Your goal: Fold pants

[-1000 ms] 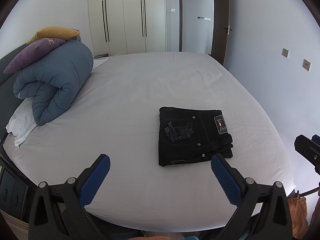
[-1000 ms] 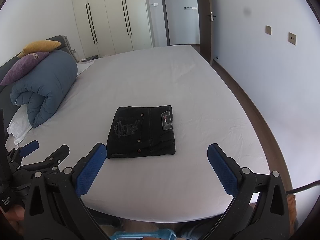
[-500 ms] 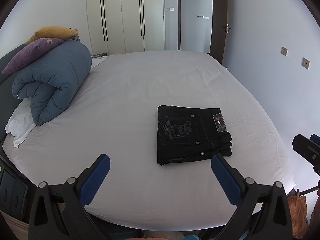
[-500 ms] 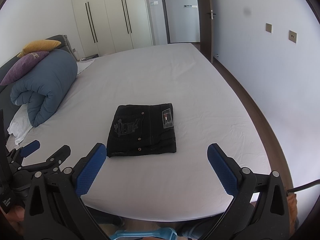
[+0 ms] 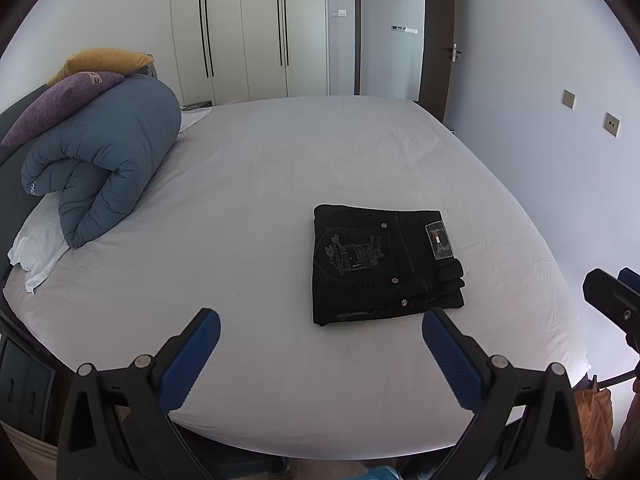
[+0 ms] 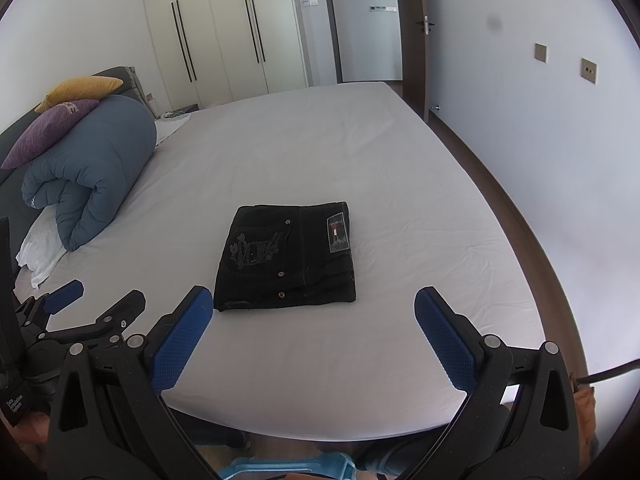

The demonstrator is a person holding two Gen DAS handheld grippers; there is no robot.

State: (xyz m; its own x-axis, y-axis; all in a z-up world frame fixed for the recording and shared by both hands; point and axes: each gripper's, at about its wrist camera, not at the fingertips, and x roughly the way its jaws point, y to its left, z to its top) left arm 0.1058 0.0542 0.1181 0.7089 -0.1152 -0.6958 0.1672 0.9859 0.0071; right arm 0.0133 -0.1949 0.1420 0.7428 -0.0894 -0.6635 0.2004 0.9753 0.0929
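Black pants [image 5: 382,264] lie folded into a compact rectangle on the bed [image 5: 280,168], toward the near edge and somewhat right of centre in the left wrist view. Back pocket with pale embroidery faces up; a small label patch [image 5: 438,240] sits on the waistband at the right end. Layered edges of the fold show along the near side (several thicknesses, stacked fairly evenly).

Left hand-held gripper [image 5: 320,344]: jaws spread wide, nothing between them, held above the near edge of the bed and clear of the pants. Blue pads [image 5: 188,364] face inward.

Right hand-held gripper [image 6: 312,328]: also spread wide and empty, over the near edge of the bed, apart from the pants. In this view the pants [image 6: 288,256] lie between and beyond its two fingers. The left hand-held gripper shows at the lower left of the right wrist view [image 6: 94,300].

Far-left corner of the bed: a rolled blue duvet [image 5: 104,156], with a purple pillow [image 5: 60,104] and a yellow pillow [image 5: 104,62] on top. White bedding [image 5: 36,248] pokes out under the roll.

White sheet mostly smooth, light creases near the right edge. White wardrobe doors [image 5: 248,28] with dark handles beyond the far edge; an open doorway [image 5: 390,32] to their right. Two wall plates [image 5: 588,112] on the right wall.
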